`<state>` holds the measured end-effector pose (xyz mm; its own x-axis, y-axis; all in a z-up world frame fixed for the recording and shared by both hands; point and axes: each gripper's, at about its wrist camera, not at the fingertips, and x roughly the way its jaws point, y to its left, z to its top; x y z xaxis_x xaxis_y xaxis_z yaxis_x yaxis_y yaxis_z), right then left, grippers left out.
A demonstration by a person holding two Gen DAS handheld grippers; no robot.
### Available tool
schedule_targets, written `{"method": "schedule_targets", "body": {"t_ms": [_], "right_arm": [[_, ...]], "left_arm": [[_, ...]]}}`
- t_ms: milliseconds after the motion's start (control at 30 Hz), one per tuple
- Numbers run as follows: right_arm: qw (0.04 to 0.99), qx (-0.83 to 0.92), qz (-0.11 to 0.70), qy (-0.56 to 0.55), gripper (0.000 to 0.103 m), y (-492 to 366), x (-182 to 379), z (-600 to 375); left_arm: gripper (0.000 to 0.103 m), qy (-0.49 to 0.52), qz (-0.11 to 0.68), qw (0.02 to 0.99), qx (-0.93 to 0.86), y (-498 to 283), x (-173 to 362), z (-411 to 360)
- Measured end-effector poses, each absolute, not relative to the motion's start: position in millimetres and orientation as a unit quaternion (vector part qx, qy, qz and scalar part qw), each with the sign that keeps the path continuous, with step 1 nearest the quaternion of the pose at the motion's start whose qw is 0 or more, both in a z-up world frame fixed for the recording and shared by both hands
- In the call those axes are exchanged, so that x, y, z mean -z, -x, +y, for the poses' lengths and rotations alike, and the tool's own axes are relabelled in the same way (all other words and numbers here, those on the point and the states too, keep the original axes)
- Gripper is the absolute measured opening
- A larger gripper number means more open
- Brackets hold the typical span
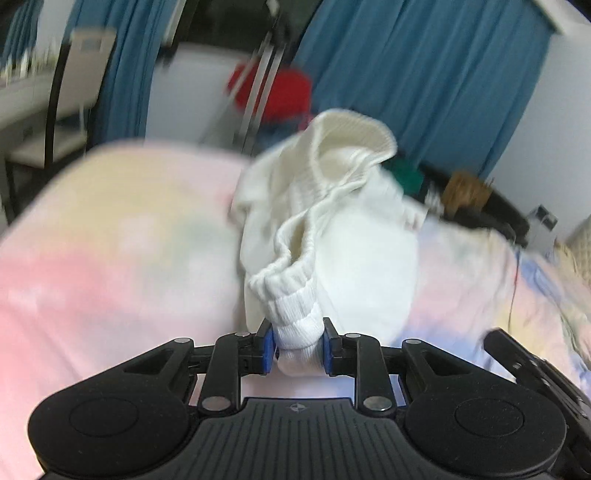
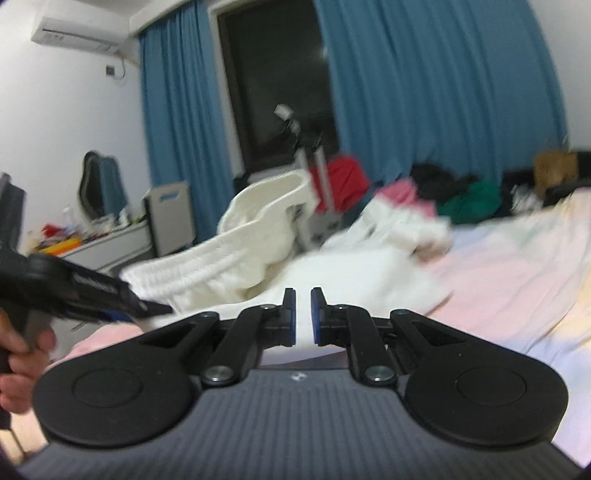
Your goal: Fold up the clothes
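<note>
Over a bed (image 1: 110, 236) with a pastel sheet, the left tongs (image 1: 298, 341) are clenched on the ribbed elastic edge of a white garment (image 1: 325, 221), lifting it off the bedding. The right tongs (image 2: 303, 314) are nearly closed, with a narrow gap, gripping nothing. This looks like the opening lift; next, the right tongs should probably grasp an opposite edge to spread the garment flat.

This is a bedroom in a home. A bed (image 2: 517, 266) with a soft pink and yellow sheet fills most of the room. Long blue curtains (image 2: 424, 92) hang beside a dark window (image 2: 277, 81). An air conditioner (image 2: 79, 35) sits high on the white wall. A desk (image 2: 107, 243) with small things stands by a chair (image 2: 98, 188). Clothes (image 2: 454, 192) lie piled at the bed's far edge.
</note>
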<state>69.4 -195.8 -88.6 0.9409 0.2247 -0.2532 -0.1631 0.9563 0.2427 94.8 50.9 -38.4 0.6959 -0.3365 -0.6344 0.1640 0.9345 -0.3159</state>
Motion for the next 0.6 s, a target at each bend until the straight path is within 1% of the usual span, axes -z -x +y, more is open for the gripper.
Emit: {"method": "schedule_targets", "body": {"t_ms": [33, 133, 200, 267, 333, 367, 400, 433, 500, 533, 600], "right_arm": [[0.976, -0.101, 0.154, -0.113, 0.012, -71, 92, -192], [0.97, -0.101, 0.19, -0.118, 0.012, -74, 103, -183], [0.966, -0.099, 0.202, -0.13, 0.012, -75, 107, -184], [0.962, -0.095, 0.211, -0.148, 0.012, -77, 110, -187], [0.958, -0.091, 0.219, -0.164, 0.012, -79, 113, -191], [0.956, -0.088, 0.223, -0.172, 0.012, -81, 115, -192], [0.954, -0.083, 0.227, -0.178, 0.012, -84, 117, -193], [0.953, -0.078, 0.23, -0.182, 0.012, -88, 120, -193], [0.952, -0.066, 0.232, -0.188, 0.012, -93, 123, -194], [0.953, -0.058, 0.23, -0.188, 0.012, -96, 124, -196], [0.955, -0.041, 0.226, -0.187, 0.012, -102, 126, -199]], "left_arm": [[0.027, 0.122, 0.381, 0.906, 0.14, -94, 42, 55], [0.034, 0.119, 0.4, 0.897, 0.144, -93, 40, 66], [0.036, 0.111, 0.403, 0.897, 0.145, -91, 34, 73], [0.041, 0.096, 0.402, 0.9, 0.141, -88, 29, 79], [0.056, 0.076, 0.392, 0.907, 0.133, -88, 22, 80], [0.061, 0.065, 0.384, 0.912, 0.13, -90, 18, 78], [0.07, 0.053, 0.376, 0.916, 0.126, -92, 15, 75], [0.074, 0.039, 0.366, 0.923, 0.116, -94, 13, 69], [0.077, 0.012, 0.344, 0.931, 0.12, -104, 6, 54], [0.081, -0.002, 0.334, 0.935, 0.122, -109, 3, 46], [0.084, -0.032, 0.316, 0.938, 0.14, -125, 1, 21]]}}
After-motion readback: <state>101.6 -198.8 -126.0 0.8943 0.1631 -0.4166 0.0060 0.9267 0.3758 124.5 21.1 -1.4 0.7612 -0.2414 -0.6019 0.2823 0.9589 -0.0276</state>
